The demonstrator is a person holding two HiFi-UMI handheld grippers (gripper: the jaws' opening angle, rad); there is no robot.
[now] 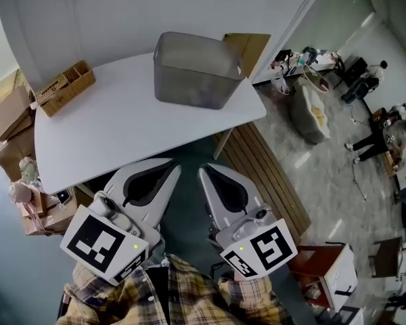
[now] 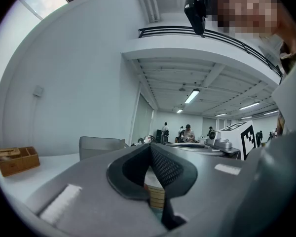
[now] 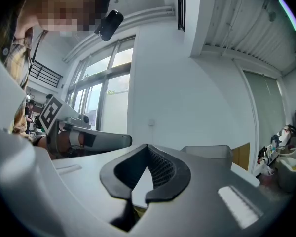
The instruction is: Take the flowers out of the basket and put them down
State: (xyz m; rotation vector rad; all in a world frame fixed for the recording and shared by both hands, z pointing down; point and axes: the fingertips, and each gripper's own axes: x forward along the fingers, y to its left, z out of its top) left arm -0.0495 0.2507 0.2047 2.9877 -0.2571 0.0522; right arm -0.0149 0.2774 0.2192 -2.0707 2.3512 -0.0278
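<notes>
A grey translucent basket (image 1: 196,70) stands at the far right end of the white table (image 1: 115,127). Faint pale shapes show through its front wall; the flowers cannot be made out. Both grippers hang close to the person's body, short of the table's near edge. The left gripper (image 1: 174,164) is shut with nothing in it, its tips pointing toward the table. Beside it, the right gripper (image 1: 203,170) is shut and empty too. The left gripper view shows the closed left gripper (image 2: 149,147) with the basket (image 2: 101,144) beyond. The right gripper (image 3: 147,147) likewise faces the basket (image 3: 207,151).
A small wooden box (image 1: 64,87) sits at the table's far left corner. Cardboard boxes (image 1: 10,124) are stacked left of the table. A slatted wooden panel (image 1: 264,175) lies on the floor to the right. A white partition (image 1: 122,12) rises behind the table.
</notes>
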